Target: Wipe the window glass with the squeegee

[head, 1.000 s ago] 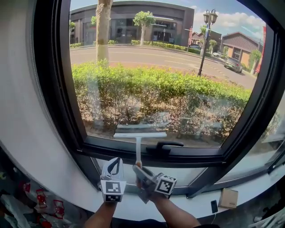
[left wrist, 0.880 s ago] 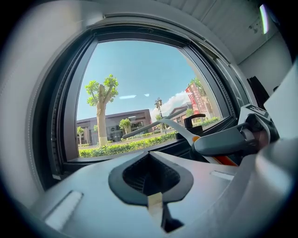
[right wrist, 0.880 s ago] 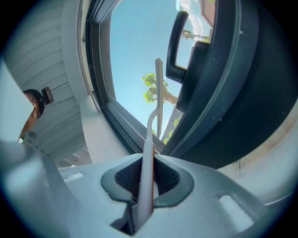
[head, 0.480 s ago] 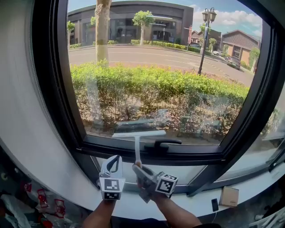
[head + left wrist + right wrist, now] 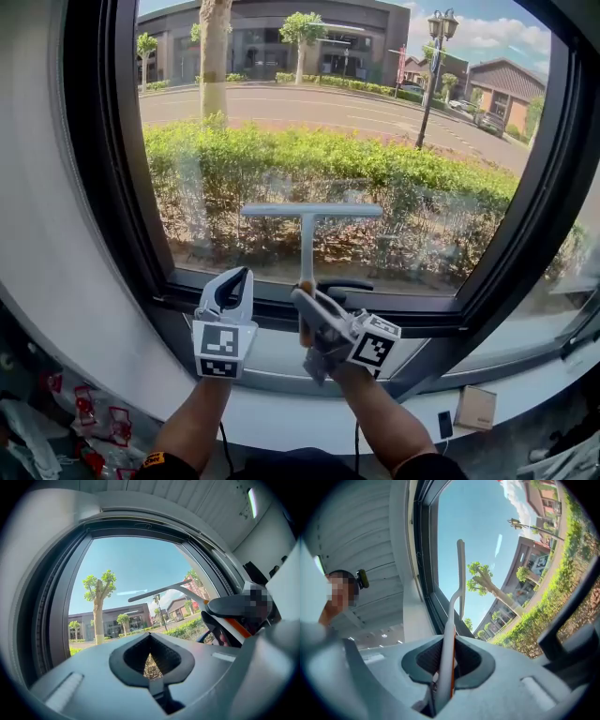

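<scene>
A white T-shaped squeegee (image 5: pixel 309 214) stands upright with its blade level against the lower part of the window glass (image 5: pixel 328 122). My right gripper (image 5: pixel 312 314) is shut on the squeegee's handle, just below the black window frame. In the right gripper view the handle (image 5: pixel 449 653) runs up between the jaws to the blade (image 5: pixel 461 573). My left gripper (image 5: pixel 231 289) hangs to the left of the right one, shut and holding nothing. The left gripper view shows the squeegee blade (image 5: pixel 159 591) and the right gripper (image 5: pixel 234 616) off to its right.
A black window handle (image 5: pixel 342 284) lies on the lower frame right behind the squeegee's stem. On the white sill at the right sit a small brown box (image 5: pixel 475 408) and a phone (image 5: pixel 443 425). Red-and-white packets (image 5: pixel 103 422) lie at lower left.
The squeegee has gone up from the bottom edge of the glass to a higher band. Both grippers rose with it, and the left one stayed beside the right.
</scene>
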`<action>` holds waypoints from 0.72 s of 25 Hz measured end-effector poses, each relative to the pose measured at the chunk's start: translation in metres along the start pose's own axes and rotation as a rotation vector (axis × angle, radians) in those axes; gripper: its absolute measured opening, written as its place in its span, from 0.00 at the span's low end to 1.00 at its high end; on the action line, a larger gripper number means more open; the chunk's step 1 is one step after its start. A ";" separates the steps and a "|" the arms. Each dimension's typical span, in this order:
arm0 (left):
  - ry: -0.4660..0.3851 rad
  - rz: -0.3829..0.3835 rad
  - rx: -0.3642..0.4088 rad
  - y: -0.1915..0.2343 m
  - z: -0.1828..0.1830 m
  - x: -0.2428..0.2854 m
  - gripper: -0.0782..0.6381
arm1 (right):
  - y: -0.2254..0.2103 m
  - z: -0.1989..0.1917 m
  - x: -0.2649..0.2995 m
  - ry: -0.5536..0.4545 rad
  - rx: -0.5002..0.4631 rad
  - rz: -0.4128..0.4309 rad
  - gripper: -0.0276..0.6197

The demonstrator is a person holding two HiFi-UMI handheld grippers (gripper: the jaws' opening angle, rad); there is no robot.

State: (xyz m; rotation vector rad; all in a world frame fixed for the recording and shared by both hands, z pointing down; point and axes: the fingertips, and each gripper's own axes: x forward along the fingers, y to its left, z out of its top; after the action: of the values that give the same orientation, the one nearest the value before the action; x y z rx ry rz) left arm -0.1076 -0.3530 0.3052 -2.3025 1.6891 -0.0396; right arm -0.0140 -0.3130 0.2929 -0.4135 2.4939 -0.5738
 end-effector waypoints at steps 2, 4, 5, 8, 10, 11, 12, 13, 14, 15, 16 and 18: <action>-0.034 -0.012 0.003 0.000 0.025 0.009 0.13 | 0.009 0.026 0.007 -0.016 -0.035 0.030 0.11; -0.067 -0.019 0.013 0.001 0.049 0.018 0.13 | 0.016 0.051 0.011 -0.033 -0.068 0.052 0.11; -0.080 -0.022 0.020 0.000 0.061 0.022 0.13 | 0.019 0.062 0.012 -0.040 -0.081 0.060 0.11; -0.104 -0.035 0.045 -0.007 0.091 0.028 0.13 | 0.034 0.090 0.009 -0.053 -0.095 0.098 0.11; -0.119 -0.050 0.070 -0.016 0.114 0.031 0.13 | 0.041 0.109 0.002 -0.065 -0.100 0.103 0.11; -0.128 -0.063 0.091 -0.023 0.127 0.035 0.13 | 0.044 0.120 -0.002 -0.075 -0.107 0.099 0.11; -0.138 -0.079 0.111 -0.029 0.138 0.041 0.13 | 0.046 0.130 -0.005 -0.086 -0.115 0.095 0.11; -0.145 -0.093 0.127 -0.035 0.146 0.048 0.13 | 0.046 0.138 -0.006 -0.095 -0.120 0.094 0.11; -0.147 -0.101 0.136 -0.037 0.150 0.054 0.13 | 0.044 0.142 -0.005 -0.099 -0.116 0.096 0.11; -0.144 -0.101 0.138 -0.037 0.150 0.058 0.13 | 0.040 0.140 -0.003 -0.097 -0.105 0.103 0.11; -0.135 -0.094 0.136 -0.034 0.146 0.059 0.13 | 0.037 0.136 0.001 -0.088 -0.089 0.112 0.11; -0.121 -0.081 0.136 -0.030 0.138 0.058 0.13 | 0.031 0.126 0.006 -0.073 -0.060 0.128 0.11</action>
State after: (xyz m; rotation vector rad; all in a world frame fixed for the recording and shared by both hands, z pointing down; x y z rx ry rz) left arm -0.0353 -0.3701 0.1717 -2.2248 1.4874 -0.0298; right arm 0.0476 -0.3284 0.1794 -0.2899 2.4511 -0.4265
